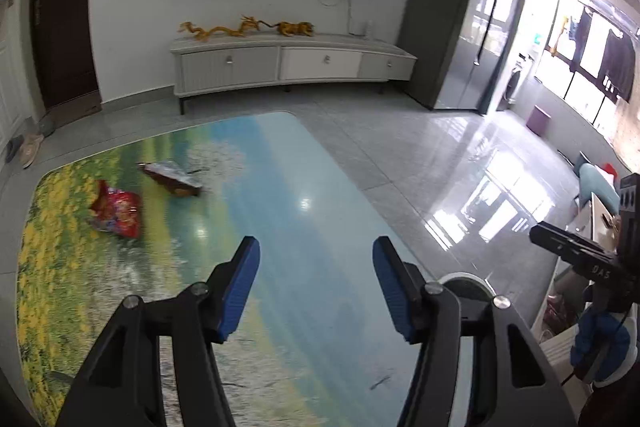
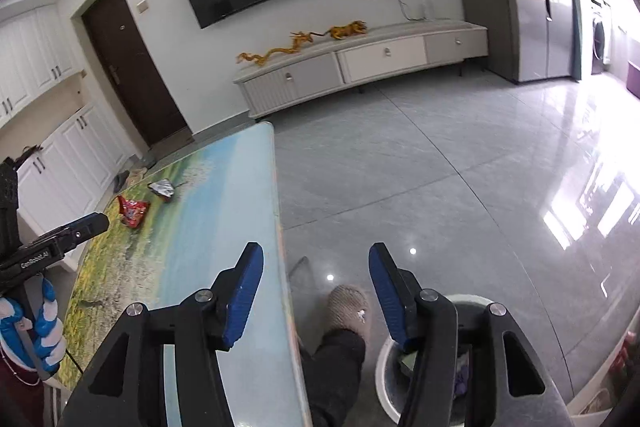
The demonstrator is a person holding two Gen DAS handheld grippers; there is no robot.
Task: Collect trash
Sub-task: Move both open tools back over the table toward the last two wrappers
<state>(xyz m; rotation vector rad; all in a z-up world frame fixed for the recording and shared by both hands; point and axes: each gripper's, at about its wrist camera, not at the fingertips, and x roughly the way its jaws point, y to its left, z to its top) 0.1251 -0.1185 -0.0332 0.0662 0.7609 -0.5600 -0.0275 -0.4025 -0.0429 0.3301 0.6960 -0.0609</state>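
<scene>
A red snack wrapper (image 1: 118, 214) (image 2: 133, 211) lies on the landscape-printed table (image 1: 300, 227) (image 2: 224, 195) toward its far left. A silver and brown wrapper (image 1: 173, 178) (image 2: 162, 189) lies just beyond it. My left gripper (image 1: 316, 287) hangs open over the table's near middle, nothing between its blue pads. My right gripper (image 2: 316, 291) stands open beyond the table's right edge, above the floor and a white trash bin (image 2: 394, 359) holding some trash. The bin's rim (image 1: 466, 285) peeks out behind the left gripper's right finger.
A person's slippered foot (image 2: 348, 307) stands between the table and the bin. A white TV cabinet (image 1: 288, 65) with gold ornaments, a wall TV, a dark door (image 2: 132, 67) and a grey fridge (image 1: 472, 35) line the far side. Glossy tiled floor (image 2: 460, 187) lies between.
</scene>
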